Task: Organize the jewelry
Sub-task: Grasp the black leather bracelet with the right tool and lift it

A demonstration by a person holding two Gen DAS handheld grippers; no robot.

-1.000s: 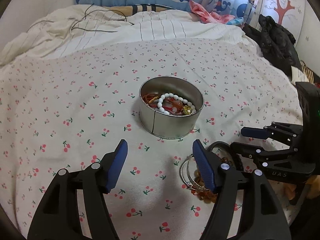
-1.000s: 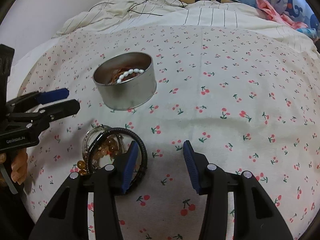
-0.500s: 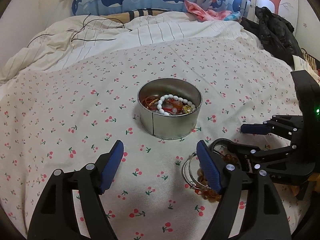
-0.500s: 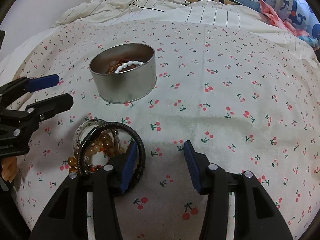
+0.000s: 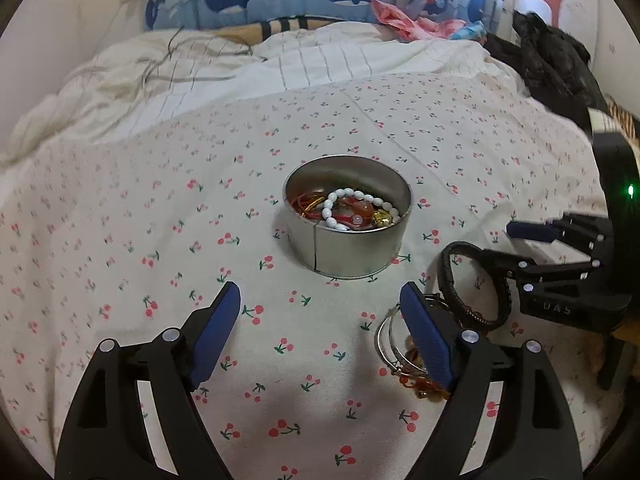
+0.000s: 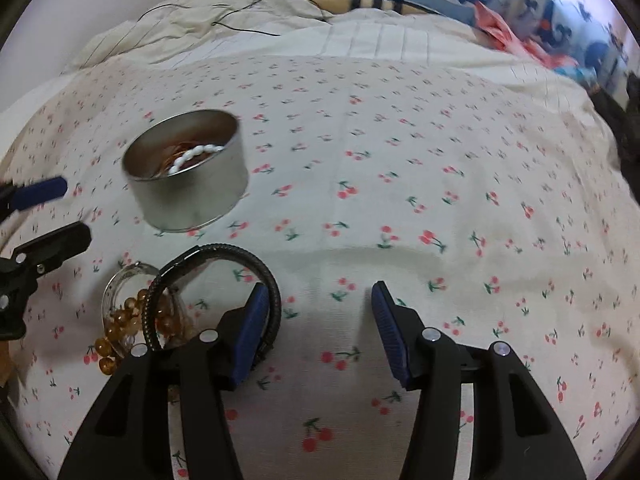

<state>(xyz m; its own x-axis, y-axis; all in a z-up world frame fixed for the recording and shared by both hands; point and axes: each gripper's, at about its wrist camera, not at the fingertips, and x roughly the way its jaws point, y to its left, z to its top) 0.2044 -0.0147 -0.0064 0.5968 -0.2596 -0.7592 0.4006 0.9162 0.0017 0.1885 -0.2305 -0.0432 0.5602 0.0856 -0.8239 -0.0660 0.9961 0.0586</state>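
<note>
We are seeing the left gripper (image 5: 320, 320) opening empty over the bed (image 5: 120, 220), right gripper (image 6: 316, 312) spread with one finger inside the black bracelet (image 6: 272, 280) beside the tin (image 6: 188, 192).

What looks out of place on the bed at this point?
A small heap of bracelets lies loose on the sheet beside the tin, which already holds other jewelry. In that heap a black cord bracelet overlaps thin silver bangles and amber beads. Nothing looks damaged.
</note>
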